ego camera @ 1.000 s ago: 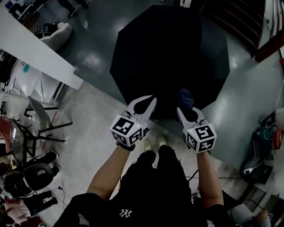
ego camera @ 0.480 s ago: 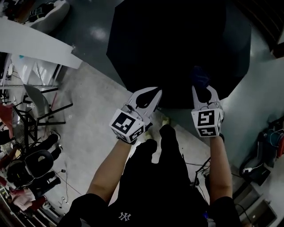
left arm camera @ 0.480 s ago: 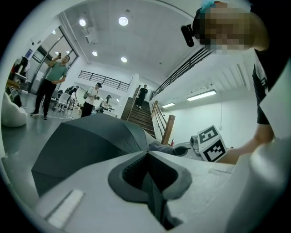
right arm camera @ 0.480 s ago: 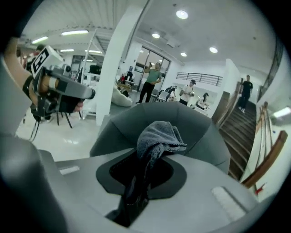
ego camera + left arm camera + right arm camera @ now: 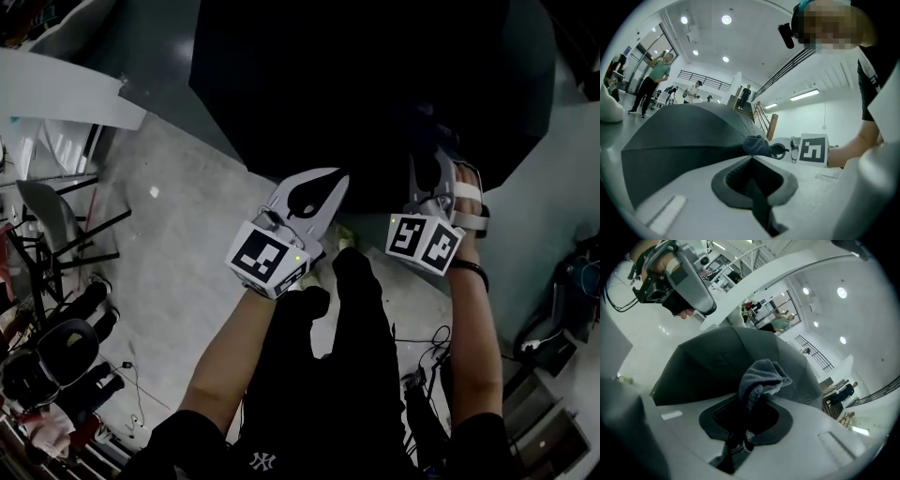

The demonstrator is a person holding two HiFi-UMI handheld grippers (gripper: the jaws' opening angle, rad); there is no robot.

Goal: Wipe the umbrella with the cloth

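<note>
A black open umbrella (image 5: 356, 84) rests on the floor, filling the top of the head view. My right gripper (image 5: 431, 155) is shut on a dark blue-grey cloth (image 5: 425, 127), which lies over the near part of the canopy. In the right gripper view the cloth (image 5: 761, 376) bunches out of the jaws in front of the umbrella (image 5: 722, 357). My left gripper (image 5: 337, 178) hangs shut and empty at the canopy's near edge, left of the right one. In the left gripper view the umbrella (image 5: 679, 136) spreads ahead, with the cloth (image 5: 757, 144) at its edge.
A white desk (image 5: 56, 89) and dark chairs (image 5: 56, 347) stand at the left. Equipment (image 5: 572, 291) and floor cables (image 5: 422, 375) sit at the right. The person's legs are directly below the grippers. People (image 5: 651, 79) stand far behind the umbrella.
The right gripper has moved forward with the cloth, from the umbrella's rim onto the canopy. The left gripper has crept toward the rim. The umbrella now looms larger in view.
</note>
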